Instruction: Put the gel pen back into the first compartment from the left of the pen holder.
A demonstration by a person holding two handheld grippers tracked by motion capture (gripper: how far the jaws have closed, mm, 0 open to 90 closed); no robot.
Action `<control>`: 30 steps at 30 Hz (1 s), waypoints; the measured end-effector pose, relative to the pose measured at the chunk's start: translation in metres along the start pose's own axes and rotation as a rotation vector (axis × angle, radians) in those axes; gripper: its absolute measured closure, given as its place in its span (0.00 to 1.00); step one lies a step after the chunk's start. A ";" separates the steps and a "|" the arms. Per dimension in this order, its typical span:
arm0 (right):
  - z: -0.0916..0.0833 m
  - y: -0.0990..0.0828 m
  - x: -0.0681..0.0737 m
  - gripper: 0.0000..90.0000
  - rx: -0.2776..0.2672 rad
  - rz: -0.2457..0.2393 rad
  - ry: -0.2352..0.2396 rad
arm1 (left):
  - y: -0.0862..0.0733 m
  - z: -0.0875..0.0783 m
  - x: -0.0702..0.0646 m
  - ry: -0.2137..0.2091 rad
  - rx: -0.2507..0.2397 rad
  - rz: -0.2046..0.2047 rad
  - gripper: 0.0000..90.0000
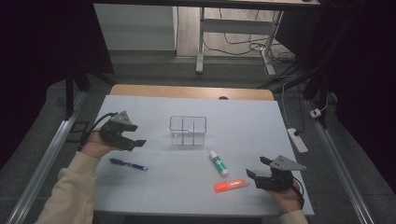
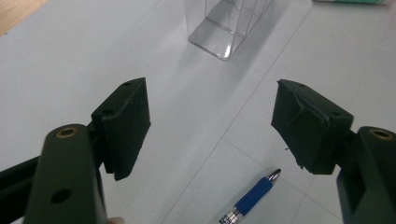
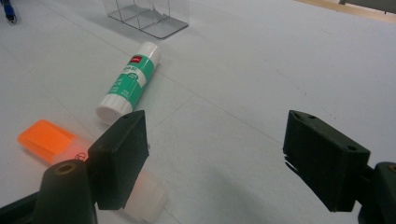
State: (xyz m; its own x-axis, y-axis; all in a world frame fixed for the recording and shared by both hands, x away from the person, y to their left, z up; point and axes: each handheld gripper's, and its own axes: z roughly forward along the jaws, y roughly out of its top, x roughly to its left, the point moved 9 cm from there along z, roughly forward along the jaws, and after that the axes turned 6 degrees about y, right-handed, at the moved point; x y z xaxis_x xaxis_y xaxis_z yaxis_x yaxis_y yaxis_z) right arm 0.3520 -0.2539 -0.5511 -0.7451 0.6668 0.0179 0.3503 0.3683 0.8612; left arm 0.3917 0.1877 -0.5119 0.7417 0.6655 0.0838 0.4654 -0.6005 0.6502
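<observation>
A clear plastic organizer (image 1: 188, 130) with compartments stands mid-table on the white sheet. A blue pen (image 1: 128, 164) lies left of centre, and its tip end (image 2: 254, 196) shows low between the left jaws. A green-and-white glue stick (image 1: 218, 163) lies right of centre, with an orange highlighter (image 1: 231, 185) in front of it. My left gripper (image 1: 132, 143) hovers above and left of the pen, open and empty. My right gripper (image 1: 258, 167) sits just right of the highlighter, open and empty. Behind its left jaw lies the highlighter (image 3: 46, 140), with the glue stick (image 3: 130, 81) beyond.
The white sheet (image 1: 243, 126) covers most of a wooden table (image 1: 191, 91). Metal rails run along both sides. A power strip (image 1: 298, 140) and cables lie on the floor to the right, and a desk frame (image 1: 201, 42) stands behind.
</observation>
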 end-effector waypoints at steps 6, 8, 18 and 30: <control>-0.001 0.001 0.001 0.24 -0.008 0.002 0.001 | -0.003 0.002 0.000 -0.003 0.020 0.009 0.31; -0.001 0.001 0.001 0.24 -0.011 0.004 0.002 | -0.006 0.001 -0.002 -0.001 0.028 0.021 0.31; -0.001 0.002 0.002 0.24 -0.015 -0.001 0.009 | -0.032 -0.007 0.006 0.012 0.131 0.081 0.31; -0.001 0.002 0.002 0.24 -0.015 -0.001 0.011 | -0.062 -0.009 0.006 -0.035 0.209 0.168 0.34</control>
State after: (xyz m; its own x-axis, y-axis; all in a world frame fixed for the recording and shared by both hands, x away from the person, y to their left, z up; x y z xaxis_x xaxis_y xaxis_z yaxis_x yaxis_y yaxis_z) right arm 0.3500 -0.2525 -0.5486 -0.7514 0.6594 0.0229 0.3416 0.3591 0.8685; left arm 0.3630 0.2323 -0.5449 0.8313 0.5355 0.1488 0.4217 -0.7821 0.4588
